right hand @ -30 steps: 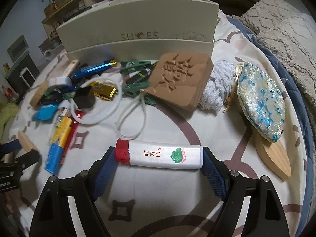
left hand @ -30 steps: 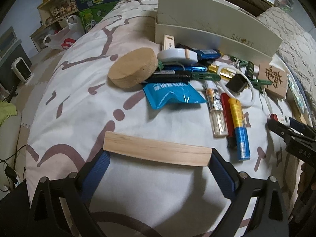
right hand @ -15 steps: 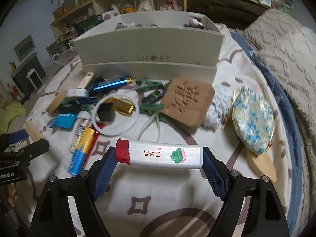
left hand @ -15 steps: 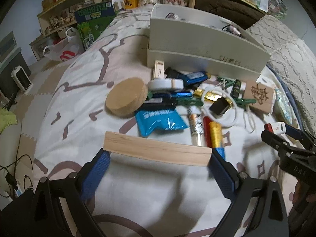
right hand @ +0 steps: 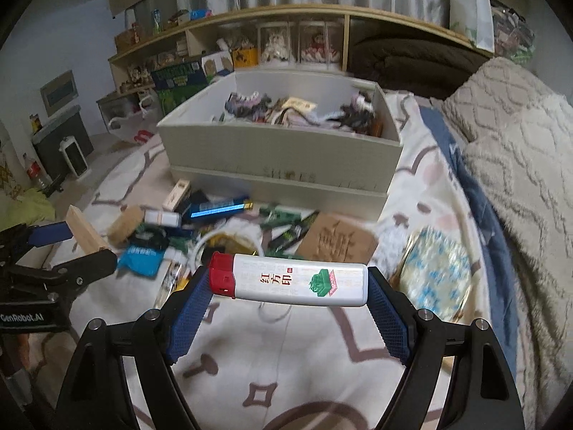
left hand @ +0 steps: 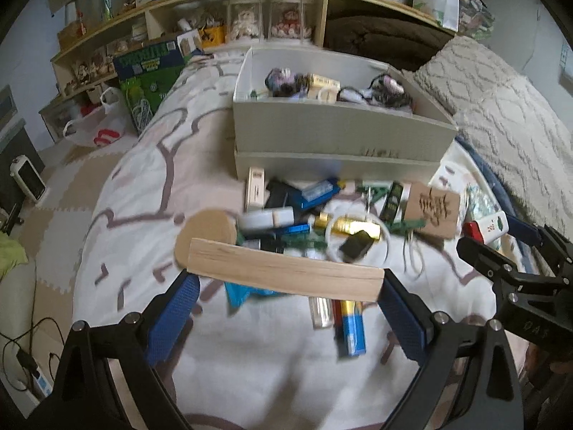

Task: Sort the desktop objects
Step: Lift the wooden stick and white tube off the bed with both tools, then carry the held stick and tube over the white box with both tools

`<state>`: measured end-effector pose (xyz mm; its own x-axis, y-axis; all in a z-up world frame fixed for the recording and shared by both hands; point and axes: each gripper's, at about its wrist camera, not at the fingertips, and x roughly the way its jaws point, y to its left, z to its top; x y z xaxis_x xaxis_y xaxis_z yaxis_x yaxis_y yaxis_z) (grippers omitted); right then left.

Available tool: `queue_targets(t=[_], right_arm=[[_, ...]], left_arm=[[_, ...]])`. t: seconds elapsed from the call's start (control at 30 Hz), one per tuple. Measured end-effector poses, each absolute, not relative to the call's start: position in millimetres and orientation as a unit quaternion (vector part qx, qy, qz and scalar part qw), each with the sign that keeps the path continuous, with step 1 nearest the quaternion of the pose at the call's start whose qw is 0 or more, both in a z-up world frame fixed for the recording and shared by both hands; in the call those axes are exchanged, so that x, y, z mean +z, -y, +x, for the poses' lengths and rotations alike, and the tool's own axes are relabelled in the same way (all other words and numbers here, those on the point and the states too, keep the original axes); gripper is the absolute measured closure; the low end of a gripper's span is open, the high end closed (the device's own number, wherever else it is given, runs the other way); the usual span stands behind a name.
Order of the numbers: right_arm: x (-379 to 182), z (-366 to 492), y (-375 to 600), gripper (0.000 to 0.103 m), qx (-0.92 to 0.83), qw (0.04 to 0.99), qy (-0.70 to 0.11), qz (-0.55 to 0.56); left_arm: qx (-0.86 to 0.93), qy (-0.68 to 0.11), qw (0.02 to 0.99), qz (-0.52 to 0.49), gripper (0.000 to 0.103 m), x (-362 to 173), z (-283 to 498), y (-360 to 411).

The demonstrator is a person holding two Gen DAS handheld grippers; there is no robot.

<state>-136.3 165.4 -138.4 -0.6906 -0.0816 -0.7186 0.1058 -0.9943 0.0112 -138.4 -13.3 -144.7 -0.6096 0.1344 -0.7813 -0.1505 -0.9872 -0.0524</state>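
Note:
My left gripper (left hand: 285,288) is shut endwise on a pale wooden block (left hand: 283,272), held in the air above the bed. In the right wrist view my right gripper (right hand: 288,288) is shut on a white box with a red cap (right hand: 290,283), also lifted clear of the cover. Beyond both lies a heap of small items (left hand: 322,215): a round cork disc (left hand: 209,231), a blue lighter (right hand: 218,209), a carved brown tile (right hand: 335,243) and a white cable (left hand: 358,238). The grey open box (right hand: 279,150) behind the heap holds several things.
A patterned bed cover (left hand: 143,193) lies under everything. A blue floral pouch (right hand: 435,268) and a cream knitted blanket (right hand: 512,165) are on the right. Shelves with toys (right hand: 286,46) run along the back. The floor with a white plastic bag (left hand: 93,129) is on the left.
Both grippers have risen with their loads. The heap has dropped lower in both views and the inside of the grey box has come into sight.

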Motion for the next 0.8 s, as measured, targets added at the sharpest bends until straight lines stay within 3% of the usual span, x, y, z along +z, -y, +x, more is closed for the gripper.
queue_targets(t=[0.37, 0.8], right_arm=[[-108.3, -176.8, -191.1, 0.019, -0.93, 0.053, -0.035, 0.363], [-83.9, -228.6, -194.3, 0.019, -0.939, 0.079, -0.043, 0.332]], left_arm=[[0.914, -0.027, 0.096, -0.393, 0.005, -106.2, -189.6, 0.4], [0.92, -0.021, 0.109, -0.376, 0.005, -96.2, -251.9, -15.3]])
